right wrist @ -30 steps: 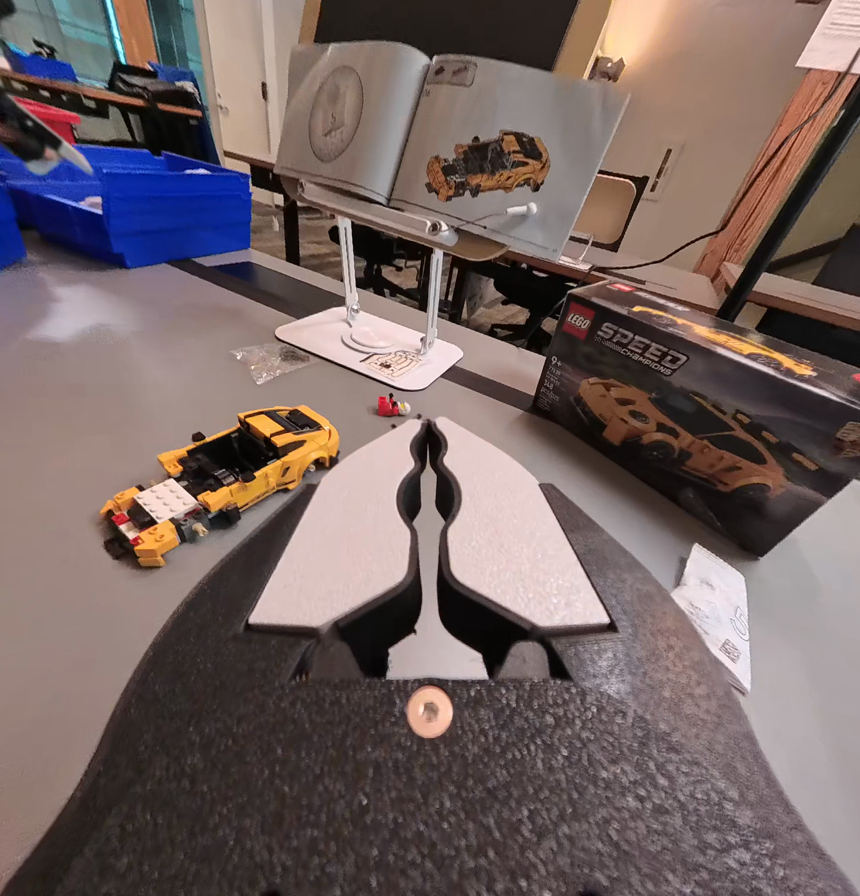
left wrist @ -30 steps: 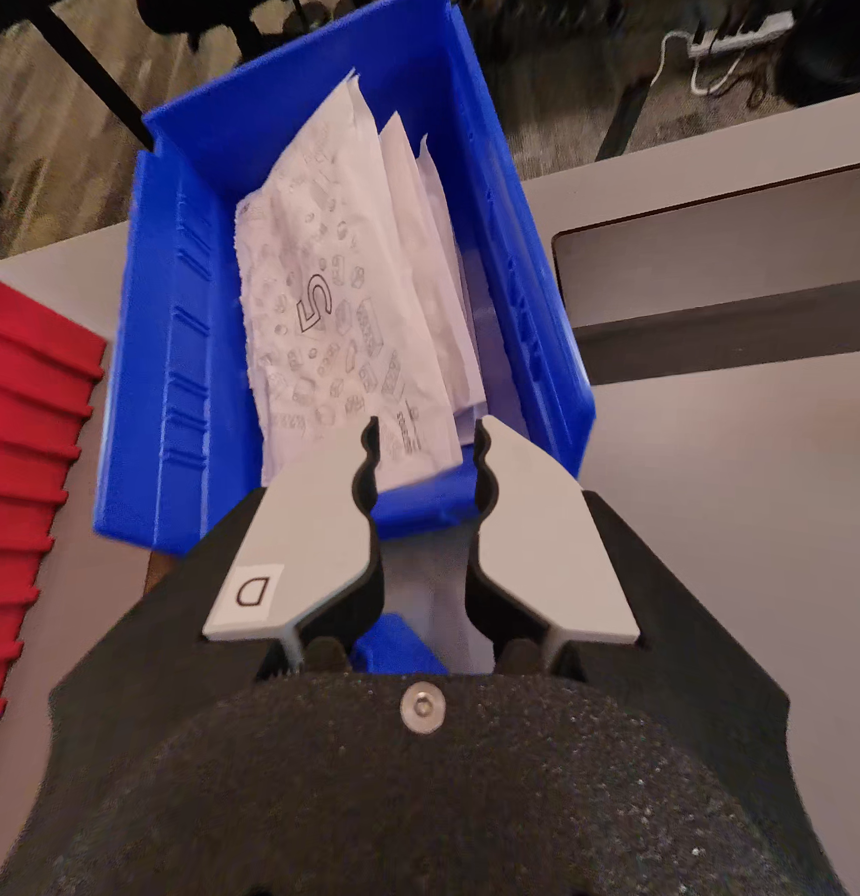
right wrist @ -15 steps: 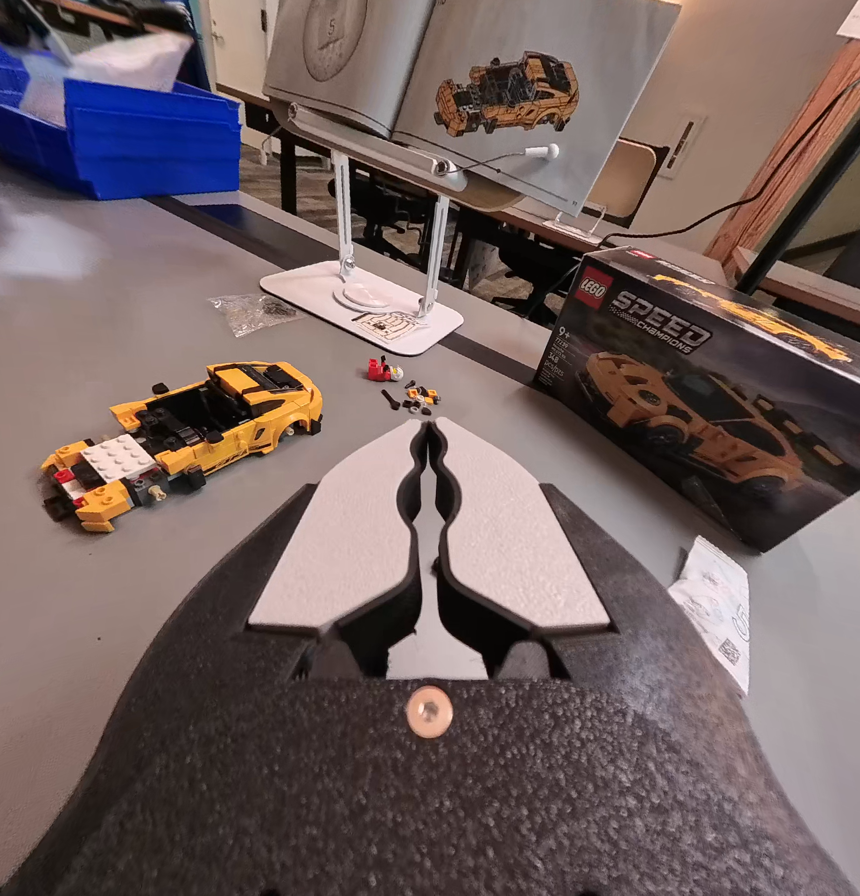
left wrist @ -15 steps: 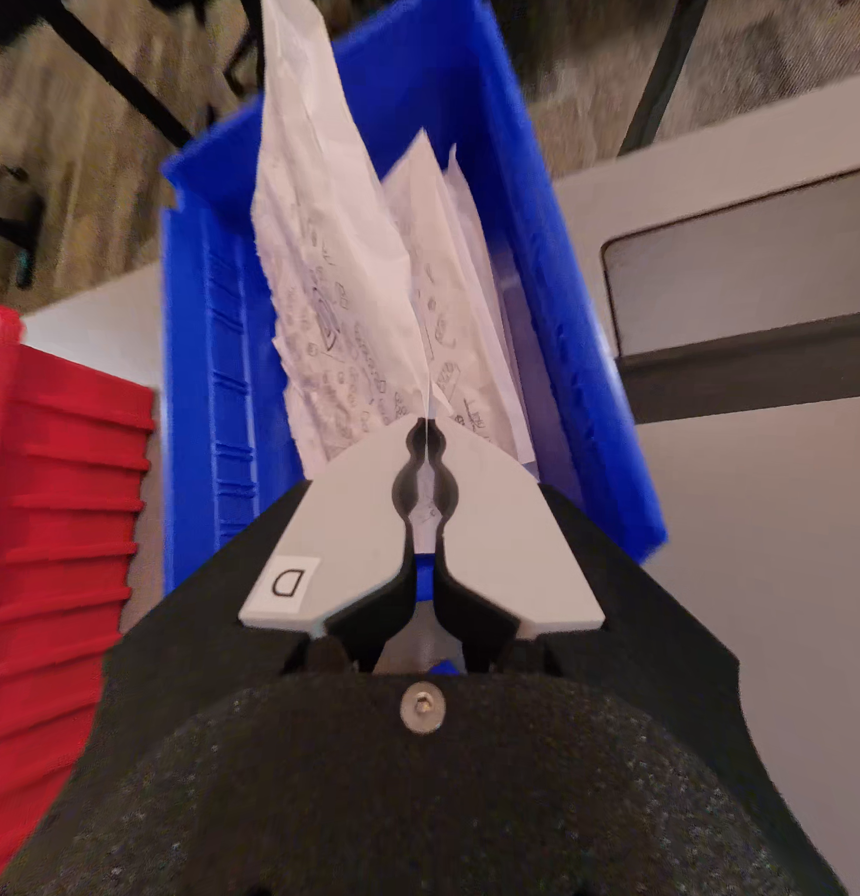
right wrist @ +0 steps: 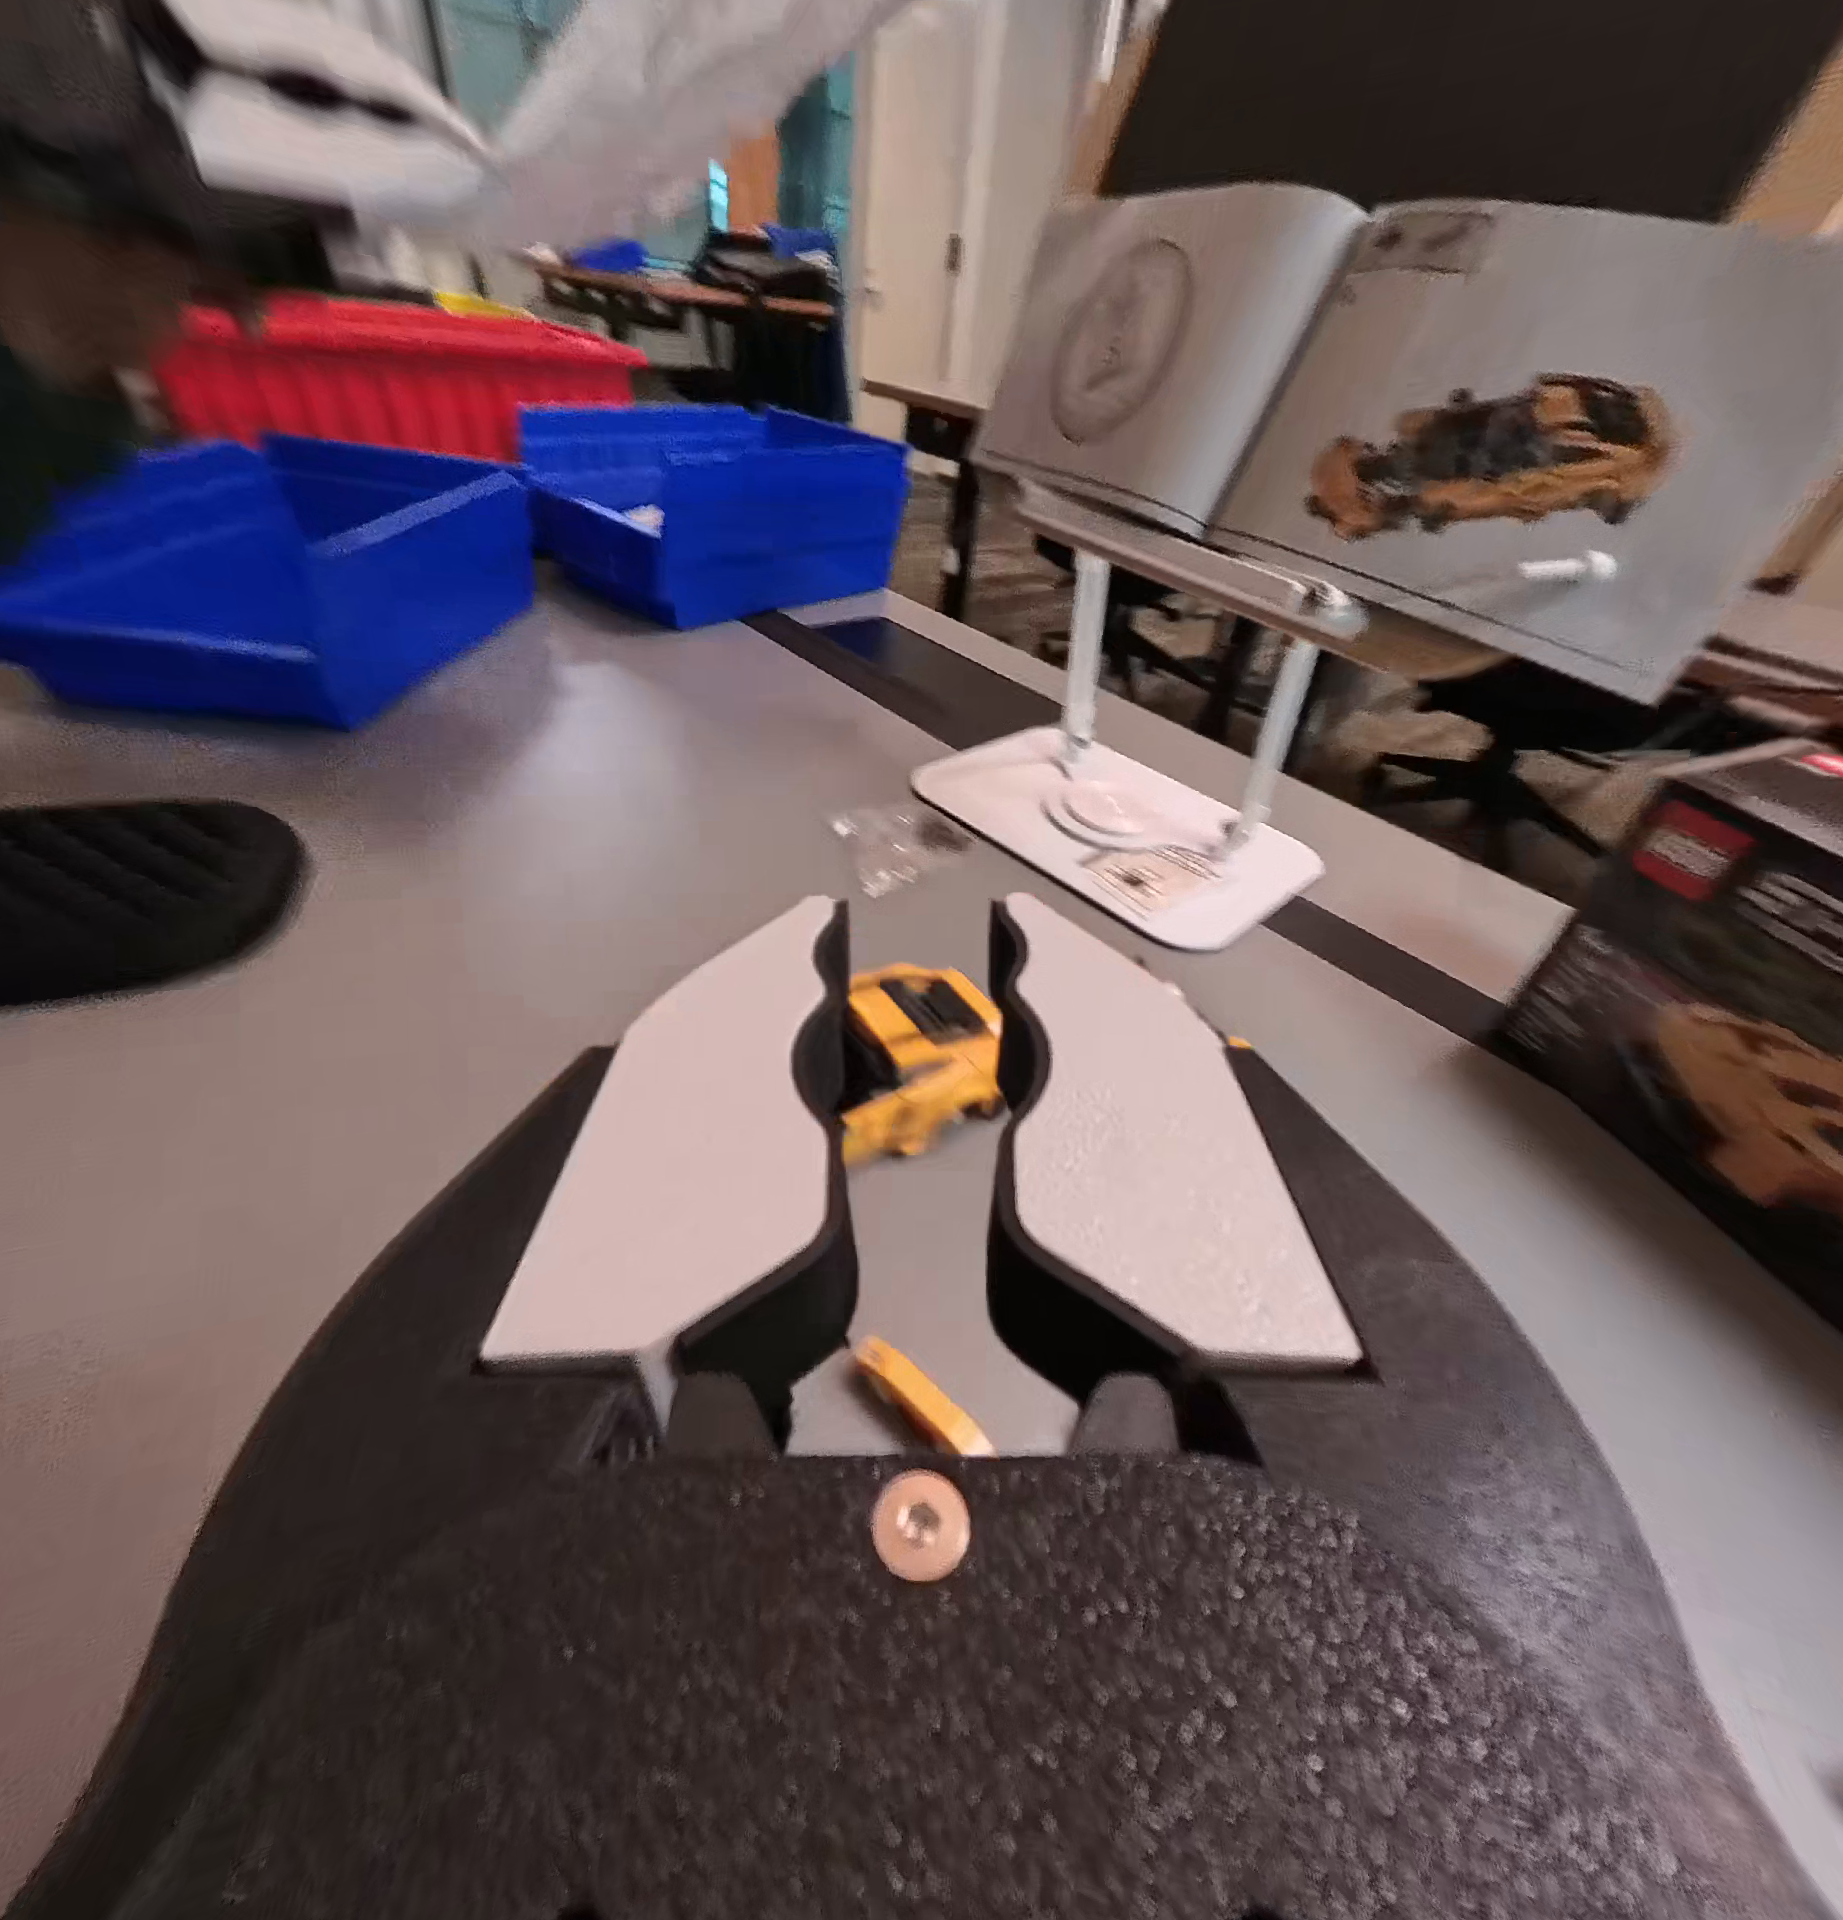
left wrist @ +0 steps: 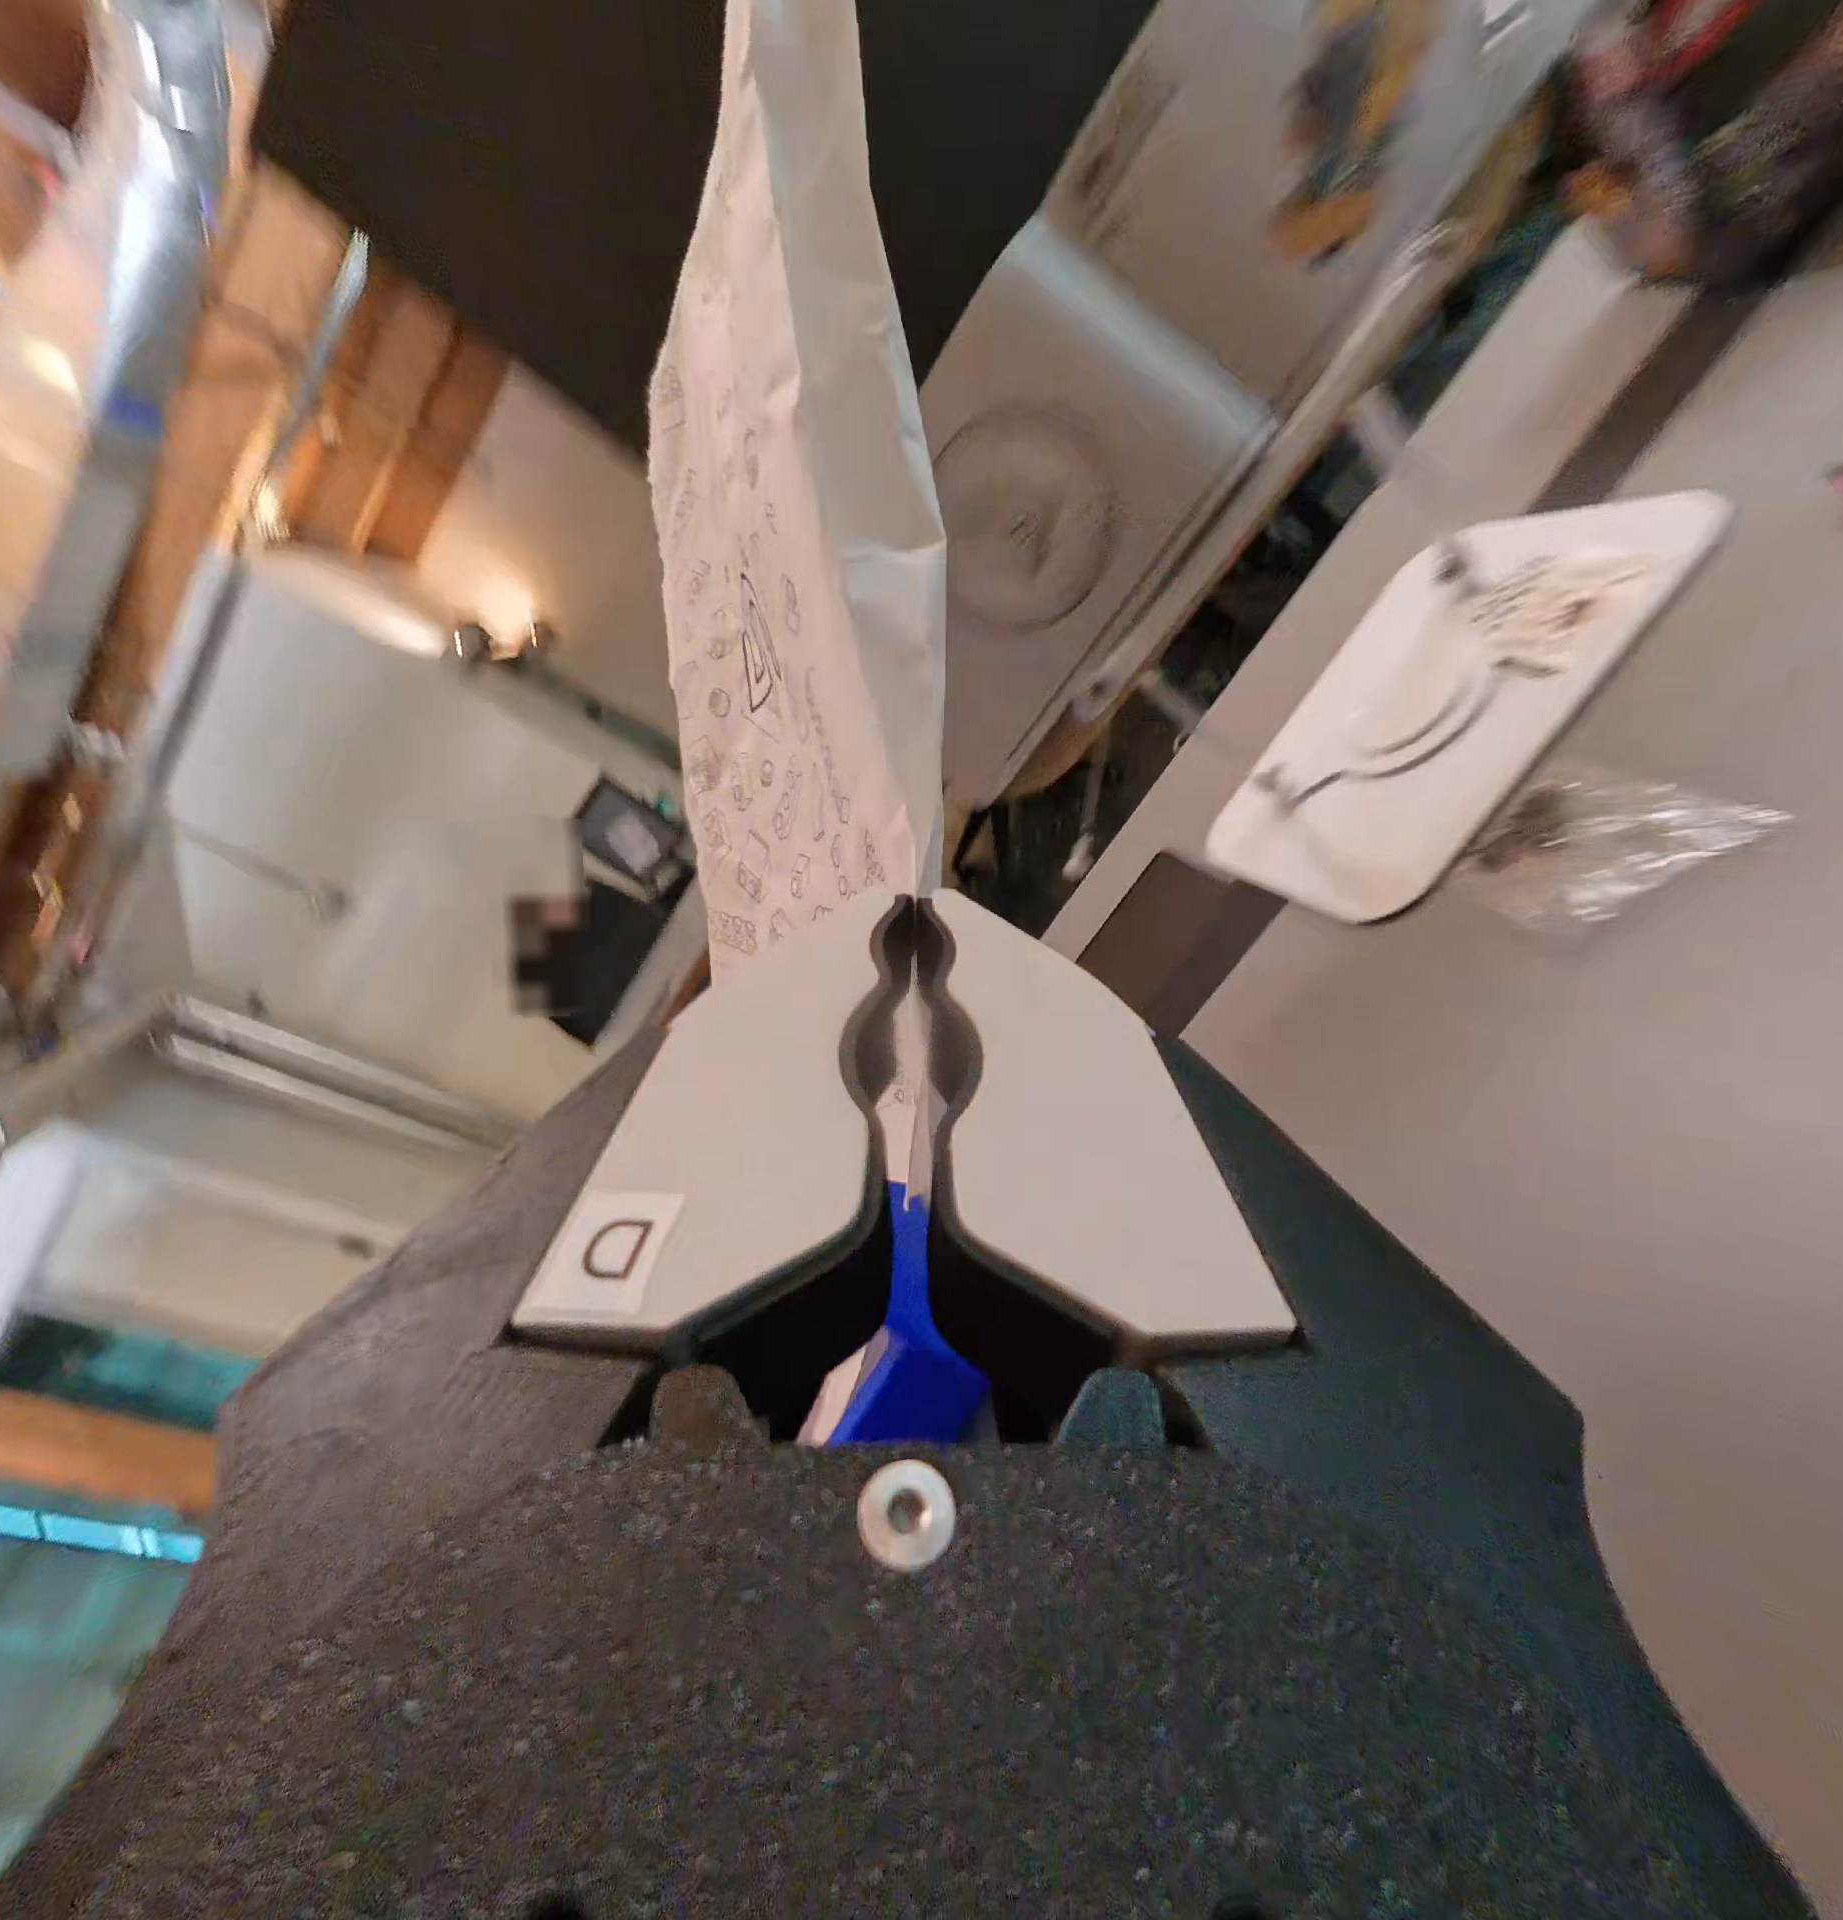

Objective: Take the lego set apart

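Observation:
My left gripper point(left wrist: 917, 906) is shut on the lower edge of a white printed paper bag point(left wrist: 792, 520) and holds it upright in the air. It also shows blurred at the top left of the right wrist view point(right wrist: 314, 135), with the bag point(right wrist: 668, 94). My right gripper point(right wrist: 919, 914) is open and empty, low over the grey table point(right wrist: 429, 1039). The yellow lego car point(right wrist: 917, 1049) lies on the table and shows between and under its fingers. A loose yellow piece point(right wrist: 922, 1397) lies closer in.
Two blue bins point(right wrist: 273, 582) point(right wrist: 719, 499) and a red bin point(right wrist: 377, 364) stand at the back left. A book stand point(right wrist: 1114, 831) holds the open instruction booklet point(right wrist: 1416, 416). The set's box point(right wrist: 1727, 1039) is at the right. A small clear bag point(right wrist: 896, 842) and a black pad point(right wrist: 96, 894) lie on the table. Left tips to right tips: about 35 centimetres. From my right tips it is roughly 15 centimetres to the loose yellow piece point(right wrist: 922, 1397); from my left, 45 centimetres.
My left gripper closed on the paper bag, lifted it out of the blue bin and swung toward the book stand. My right gripper opened and moved left over the car.

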A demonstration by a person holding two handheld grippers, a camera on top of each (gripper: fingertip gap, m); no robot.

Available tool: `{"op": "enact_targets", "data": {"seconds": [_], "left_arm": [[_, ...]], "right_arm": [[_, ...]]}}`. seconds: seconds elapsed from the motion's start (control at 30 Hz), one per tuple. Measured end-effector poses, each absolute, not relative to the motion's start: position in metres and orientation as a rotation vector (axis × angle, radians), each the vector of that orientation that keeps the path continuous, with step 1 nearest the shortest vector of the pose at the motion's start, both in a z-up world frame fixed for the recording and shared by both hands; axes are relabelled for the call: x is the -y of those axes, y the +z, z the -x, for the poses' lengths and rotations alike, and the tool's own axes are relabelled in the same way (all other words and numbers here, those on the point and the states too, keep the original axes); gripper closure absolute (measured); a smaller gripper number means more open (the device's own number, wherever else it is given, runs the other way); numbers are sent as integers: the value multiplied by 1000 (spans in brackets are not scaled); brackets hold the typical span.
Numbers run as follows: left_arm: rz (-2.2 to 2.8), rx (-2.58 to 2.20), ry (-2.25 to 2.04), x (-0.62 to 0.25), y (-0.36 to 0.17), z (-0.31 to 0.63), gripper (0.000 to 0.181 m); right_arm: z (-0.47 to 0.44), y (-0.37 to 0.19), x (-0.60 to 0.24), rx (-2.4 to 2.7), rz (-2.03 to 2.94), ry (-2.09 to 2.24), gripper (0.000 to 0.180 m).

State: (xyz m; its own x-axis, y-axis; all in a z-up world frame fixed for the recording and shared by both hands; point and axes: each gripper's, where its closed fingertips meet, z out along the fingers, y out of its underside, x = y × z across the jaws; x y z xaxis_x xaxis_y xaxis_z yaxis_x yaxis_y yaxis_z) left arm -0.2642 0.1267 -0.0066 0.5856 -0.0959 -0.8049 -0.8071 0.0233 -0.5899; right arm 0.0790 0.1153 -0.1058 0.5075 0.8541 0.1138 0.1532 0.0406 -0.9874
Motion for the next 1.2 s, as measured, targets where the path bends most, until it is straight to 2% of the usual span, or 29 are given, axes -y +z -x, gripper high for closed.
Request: {"op": "enact_targets", "data": {"seconds": [0.2,0.27,0.37,0.53,0.63,0.7,0.73,0.8,0.9,1.0,1.1,1.13,1.2], "left_arm": [[1265,-1071,647,-69,-67,143,181],[1253,-1109,600,-57,-88,122,181],[1179,-1163,619,-40,-106,100,181],[1151,-1204,638,-27,-126,87,181],[1108,-1237,650,-23,-132,83,181],[1084,-1254,639,-21,-135,79,181],[1085,-1251,610,-21,-136,78,181],[1135,-1182,347,-15,-131,72,175],[1255,-959,-152,-10,-100,80,154],[1324,-708,-591,-22,-77,105,146],[1437,-600,-890,-45,-88,115,128],[1442,-590,-976,-48,-90,113,125],[1457,-651,-1083,-45,-95,104,132]], "right_arm": [[-62,-38,-105,935,1464,1069,125],[-66,-34,-113,920,1568,1169,117],[-72,-63,-126,905,1777,1276,109],[-81,-141,-130,790,2099,1457,103],[-76,-144,-118,687,2039,1770,116],[-72,-141,-113,692,1955,1838,153],[-71,-137,-111,716,1899,1849,165],[-76,-121,-110,756,1733,1858,171],[-92,-103,-104,886,1522,1724,180],[-102,-90,-91,976,1369,1617,180],[-100,-79,-76,1054,1259,1540,180],[-97,-80,-71,1096,1242,1493,180],[-91,-83,-65,1160,1229,1398,180]]}}
